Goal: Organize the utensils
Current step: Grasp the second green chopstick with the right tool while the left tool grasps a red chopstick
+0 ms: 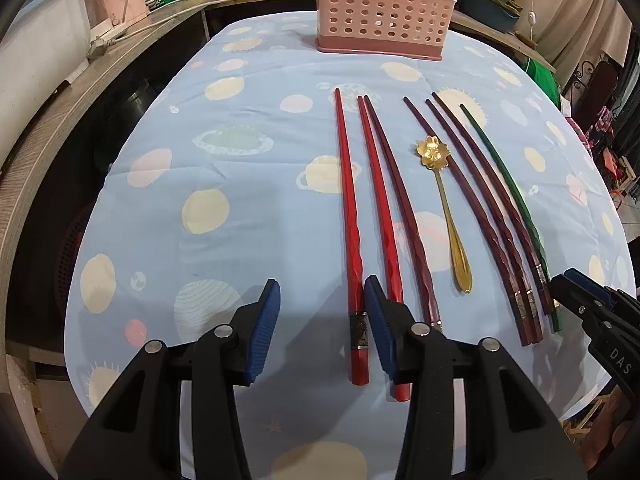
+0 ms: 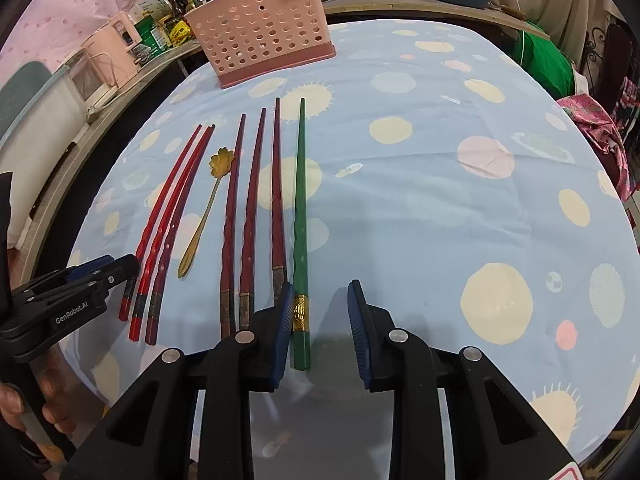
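Fingers (image 2: 283, 320) of right gripper (image 2: 320, 332) apart over green chopstick (image 2: 300, 216) w/ gold band.

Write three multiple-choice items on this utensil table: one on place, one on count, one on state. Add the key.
1. The gold spoon lies
A. among the chopsticks
B. in the pink basket
C. off the cloth

2. Green chopsticks on the table:
A. one
B. two
C. three

3. The right gripper is
A. shut on a spoon
B. open, holding nothing
C. out of view

Key: A, chopsticks lie on both sides of it; A, a lone green chopstick; B, jaws apart, nothing between them but the chopstick's end on the cloth.
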Demonstrator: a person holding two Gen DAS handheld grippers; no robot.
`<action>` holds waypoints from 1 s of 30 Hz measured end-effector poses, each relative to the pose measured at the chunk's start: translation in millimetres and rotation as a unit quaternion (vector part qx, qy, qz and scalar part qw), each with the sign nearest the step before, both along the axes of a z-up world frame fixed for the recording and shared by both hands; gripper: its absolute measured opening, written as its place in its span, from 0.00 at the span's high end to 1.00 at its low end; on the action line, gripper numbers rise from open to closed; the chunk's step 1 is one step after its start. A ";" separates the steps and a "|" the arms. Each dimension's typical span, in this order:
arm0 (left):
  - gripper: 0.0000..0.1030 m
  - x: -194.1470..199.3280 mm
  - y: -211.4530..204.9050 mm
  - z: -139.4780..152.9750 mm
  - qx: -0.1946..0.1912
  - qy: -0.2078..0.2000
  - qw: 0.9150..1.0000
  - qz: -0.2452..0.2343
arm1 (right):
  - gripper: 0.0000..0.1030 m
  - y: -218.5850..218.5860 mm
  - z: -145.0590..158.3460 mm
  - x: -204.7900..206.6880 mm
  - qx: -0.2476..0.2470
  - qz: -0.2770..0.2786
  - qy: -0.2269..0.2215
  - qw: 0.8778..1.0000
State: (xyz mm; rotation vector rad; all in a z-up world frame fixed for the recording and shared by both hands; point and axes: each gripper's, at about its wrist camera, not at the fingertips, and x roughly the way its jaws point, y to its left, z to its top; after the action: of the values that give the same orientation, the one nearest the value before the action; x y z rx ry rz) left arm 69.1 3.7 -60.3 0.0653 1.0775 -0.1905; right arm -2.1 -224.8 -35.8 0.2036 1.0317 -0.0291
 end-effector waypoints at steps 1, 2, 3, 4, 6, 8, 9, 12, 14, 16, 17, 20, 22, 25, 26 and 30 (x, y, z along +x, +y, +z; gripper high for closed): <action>0.60 -0.3 0.1 -1.0 0.000 0.002 1.000 0.000 | 0.75 0.3 -0.1 -0.3 -0.001 0.001 0.000 1.000; 0.60 -0.5 0.7 -2.6 -0.001 0.005 1.000 0.001 | 0.75 0.9 -0.2 -0.6 -0.002 0.002 0.000 1.000; 0.60 -1.5 1.5 -3.2 -0.002 0.003 1.000 0.002 | 0.76 1.8 -0.2 -1.1 -0.004 0.003 -0.001 1.000; 0.60 -2.2 1.3 -3.4 0.000 0.003 1.000 0.001 | 0.76 2.4 -0.4 -1.5 -0.005 0.004 -0.002 1.000; 0.60 -3.2 1.6 -3.6 0.001 0.002 1.000 0.000 | 0.76 3.0 -0.9 -2.1 -0.007 0.005 -0.002 1.000; 0.60 -4.1 2.3 -3.5 0.000 0.003 1.000 0.001 | 0.77 3.5 -1.1 -3.0 -0.009 0.006 -0.003 1.000; 0.60 -4.4 2.7 -3.4 -0.001 0.003 1.000 0.001 | 0.78 3.9 -1.1 -3.6 -0.010 0.007 -0.003 1.000; 0.60 -7.6 3.8 -3.3 -0.002 0.005 1.000 -0.001 | 0.79 4.6 -1.6 -5.6 -0.014 0.008 -0.004 1.000; 0.60 -9.2 4.3 -3.3 -0.001 0.005 1.000 -0.002 | 0.80 5.6 -1.9 -6.9 -0.018 0.009 -0.006 1.000; 0.62 -10.3 4.8 -3.1 0.000 0.005 1.000 -0.003 | 0.81 7.0 -2.3 -7.8 -0.023 0.011 -0.008 1.000; 0.63 -10.9 5.2 -3.0 0.000 0.005 1.000 -0.003 | 0.82 7.5 -2.5 -8.4 -0.025 0.012 -0.008 1.000; 0.72 -12.0 6.4 -2.7 -0.002 0.004 1.000 -0.005 | 0.91 7.7 -3.1 -9.8 -0.027 0.011 -0.008 1.000; 0.85 -12.7 7.5 -2.2 -0.007 0.006 1.000 -0.008 | 0.92 7.2 -3.3 -10.1 -0.025 0.012 -0.008 1.000; 0.92 -14.4 8.3 -2.1 -0.016 0.009 1.000 -0.011 | 0.92 7.5 -3.2 -10.6 -0.025 0.012 -0.009 1.000; 0.92 -14.8 8.2 -2.0 -0.017 0.009 1.000 -0.013 | 0.92 7.3 -3.1 -10.8 -0.024 0.012 -0.008 1.000; 0.93 -16.5 8.4 -0.4 -0.025 0.012 1.000 -0.014 | 0.93 7.2 -1.0 -11.7 -0.020 0.012 -0.009 1.000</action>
State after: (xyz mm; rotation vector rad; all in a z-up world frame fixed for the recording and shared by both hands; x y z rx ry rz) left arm 52.6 12.1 -60.7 0.0331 1.0949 -0.2445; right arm -13.8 -217.6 -36.8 0.1546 1.0148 -0.0261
